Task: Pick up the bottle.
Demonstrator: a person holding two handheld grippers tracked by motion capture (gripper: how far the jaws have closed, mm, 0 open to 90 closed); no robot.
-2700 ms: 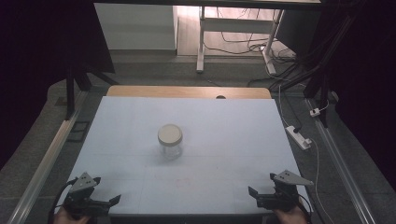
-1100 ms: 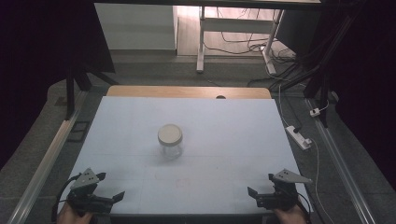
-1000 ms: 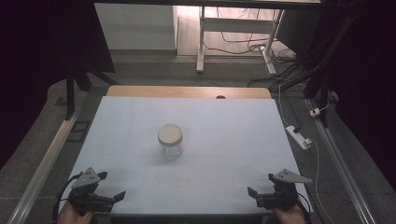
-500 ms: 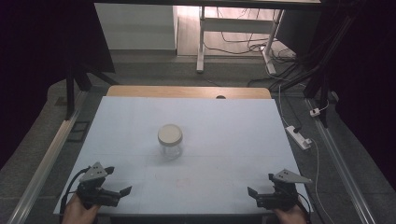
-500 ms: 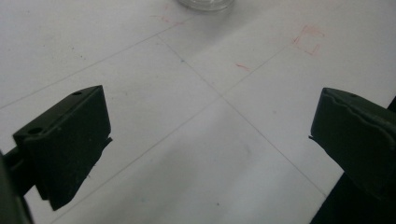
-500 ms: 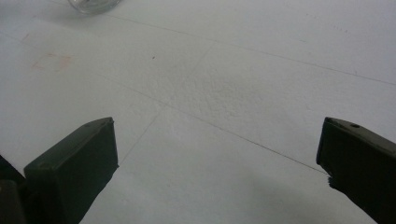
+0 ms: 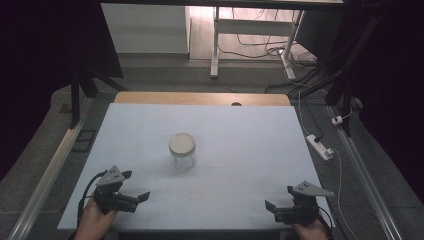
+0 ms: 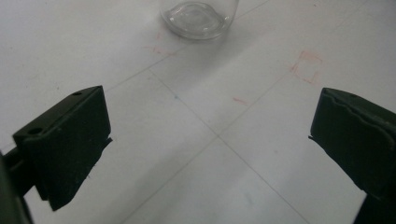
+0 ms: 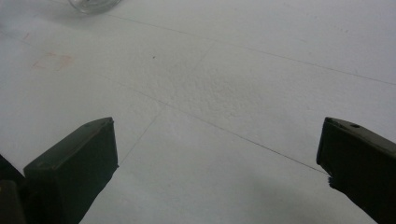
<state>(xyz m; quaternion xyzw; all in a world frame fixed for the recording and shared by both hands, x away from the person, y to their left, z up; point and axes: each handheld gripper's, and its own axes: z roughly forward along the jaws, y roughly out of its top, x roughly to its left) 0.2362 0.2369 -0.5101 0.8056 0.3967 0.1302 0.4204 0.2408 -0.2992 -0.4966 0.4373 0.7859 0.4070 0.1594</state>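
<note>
White table, jar beyond left gripper (jaws apart)

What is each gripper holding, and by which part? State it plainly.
Nothing is held. The left gripper and the right gripper both have their jaws wide open over the bare table; the glass jar stands apart, untouched.

A dim room with grey carpet floor, a white desk frame, tangled cables and a power strip.
</note>
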